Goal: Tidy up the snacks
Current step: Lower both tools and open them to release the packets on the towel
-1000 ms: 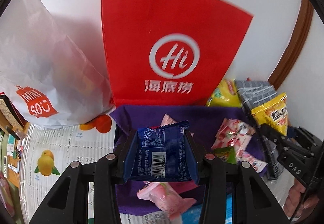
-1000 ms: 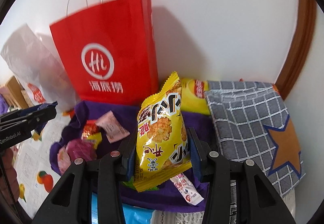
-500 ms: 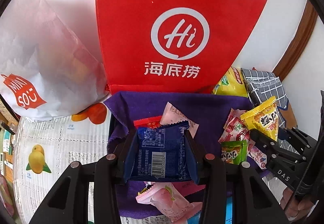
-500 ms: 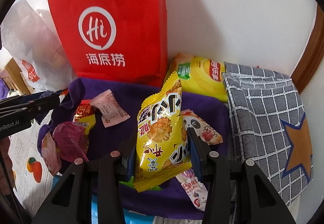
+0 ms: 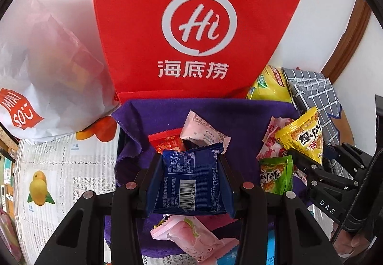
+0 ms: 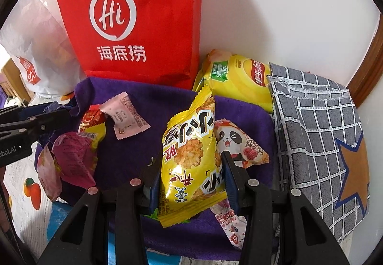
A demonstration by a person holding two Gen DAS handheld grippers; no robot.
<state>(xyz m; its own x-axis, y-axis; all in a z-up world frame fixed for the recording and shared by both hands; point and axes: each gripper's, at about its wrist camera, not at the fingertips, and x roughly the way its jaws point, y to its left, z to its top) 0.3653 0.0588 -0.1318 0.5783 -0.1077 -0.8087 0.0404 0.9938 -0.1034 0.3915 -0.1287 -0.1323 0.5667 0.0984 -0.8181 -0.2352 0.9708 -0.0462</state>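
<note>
My left gripper (image 5: 189,169) is shut on a dark blue snack packet (image 5: 189,183), held just above the purple cloth (image 5: 239,119). My right gripper (image 6: 191,164) is shut on a yellow snack bag (image 6: 189,157), upright over the same cloth (image 6: 167,102). Loose snacks lie on the cloth: a pale pink packet (image 5: 203,131), a red packet (image 5: 167,143), a green packet (image 5: 275,174), a pink peach packet (image 5: 191,238) and a panda packet (image 6: 237,145). The right gripper with its yellow bag shows at the right of the left wrist view (image 5: 304,138).
A tall red paper bag (image 5: 198,25) stands behind the cloth against the white wall. A white plastic bag (image 5: 36,73) sits to its left. A yellow chip bag (image 6: 239,80) and a grey checked cloth bag (image 6: 318,133) lie at the right. A fruit-print table cover (image 5: 59,169) lies underneath.
Both grippers have moved forward and down toward the purple cloth, still holding their packets. The red bag looms larger and more snacks on the cloth have come into view.
</note>
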